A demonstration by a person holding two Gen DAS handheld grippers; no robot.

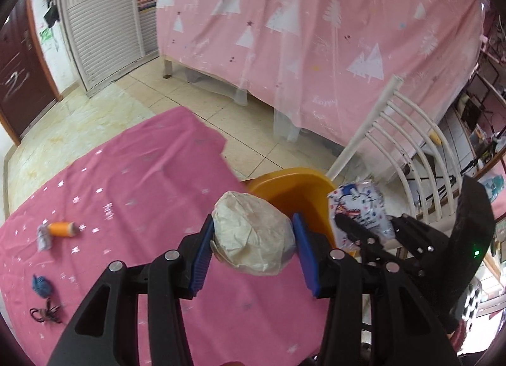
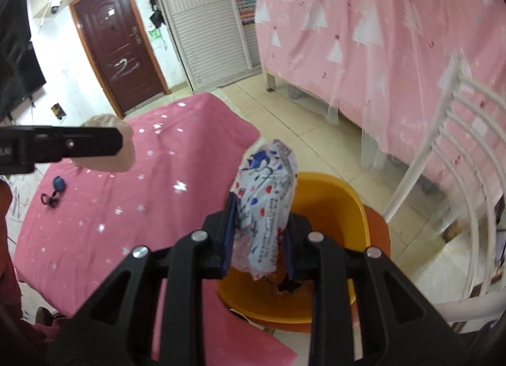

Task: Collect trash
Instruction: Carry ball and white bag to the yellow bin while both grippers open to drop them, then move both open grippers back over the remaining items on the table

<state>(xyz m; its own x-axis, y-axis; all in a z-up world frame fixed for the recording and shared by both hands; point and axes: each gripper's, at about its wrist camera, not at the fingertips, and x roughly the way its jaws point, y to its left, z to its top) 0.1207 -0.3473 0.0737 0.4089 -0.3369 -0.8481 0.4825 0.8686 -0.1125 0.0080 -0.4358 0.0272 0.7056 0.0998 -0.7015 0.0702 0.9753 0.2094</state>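
Already over the yellow bin (image 2: pixel 332 204): right tongs (image 2: pixel 257 239) clamped on an upright wrapper (image 2: pixel 268 195), nearer than left tongs (image 1: pixel 253 239) gripping a paper ball (image 1: pixel 253 233) above the tabletop (image 1: pixel 142 176) edge.

cloth (image 1: pixel 132 182): pink, white stars | bin (image 2: pixel 332 201): orange | wrapper (image 2: pixel 268 182): white, blue-red print | paper ball (image 1: pixel 253 233): cream

A pink tree-print sheet (image 1: pixel 316 34) draped the bed above a pale tiled floor (image 2: pixel 303 132). 1 dark brown door (image 2: pixel 120 46) stood beside white louvered panels (image 2: pixel 205 18); 1 white slatted chair (image 2: pixel 449 151) stood near.
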